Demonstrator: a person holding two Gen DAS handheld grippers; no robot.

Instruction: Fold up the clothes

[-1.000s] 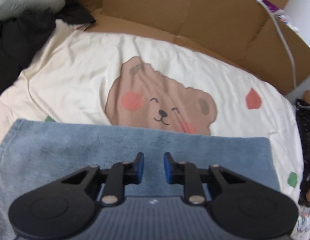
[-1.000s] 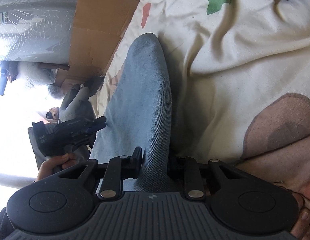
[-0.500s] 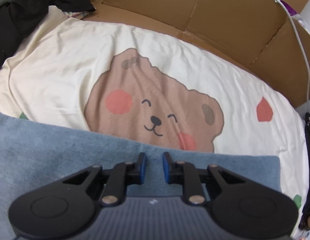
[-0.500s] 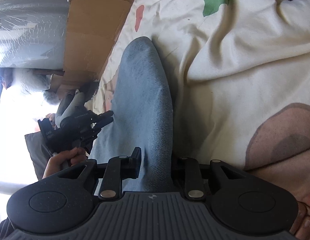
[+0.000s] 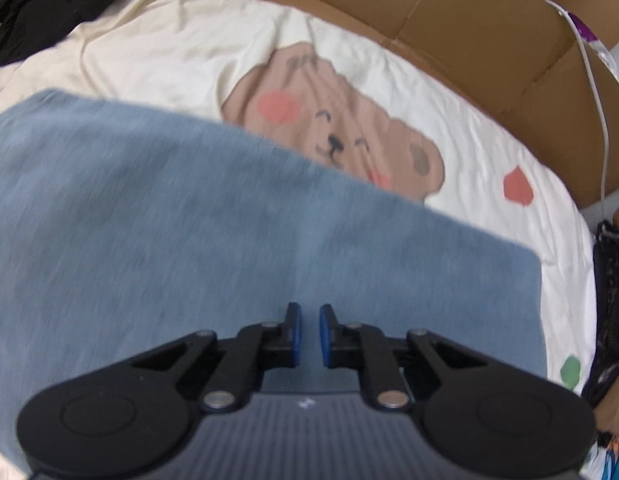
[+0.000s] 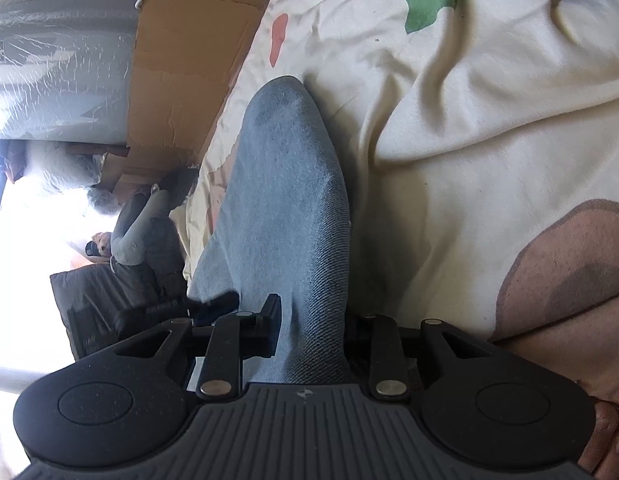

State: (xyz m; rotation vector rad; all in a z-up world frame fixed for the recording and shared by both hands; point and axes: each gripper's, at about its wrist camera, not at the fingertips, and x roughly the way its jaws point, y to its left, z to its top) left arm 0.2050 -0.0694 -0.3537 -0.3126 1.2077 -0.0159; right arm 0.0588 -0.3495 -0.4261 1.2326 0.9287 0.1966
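No readable writing is seen; the blue-grey knitted cloth [image 6: 293, 216] is clamped by the right gripper [image 6: 309, 334], while the left gripper [image 5: 310, 336] is closing, nothing between its narrow jaws.

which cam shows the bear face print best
The left wrist view: the bear print faces the camera, eyes, nose and cheeks visible above the blue cloth. The right wrist view catches only a brown patch at its edge.

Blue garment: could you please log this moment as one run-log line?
blue garment: spread over bear-print sheet | right tool: shut on a raised fold | left tool: closing, nothing between its pads
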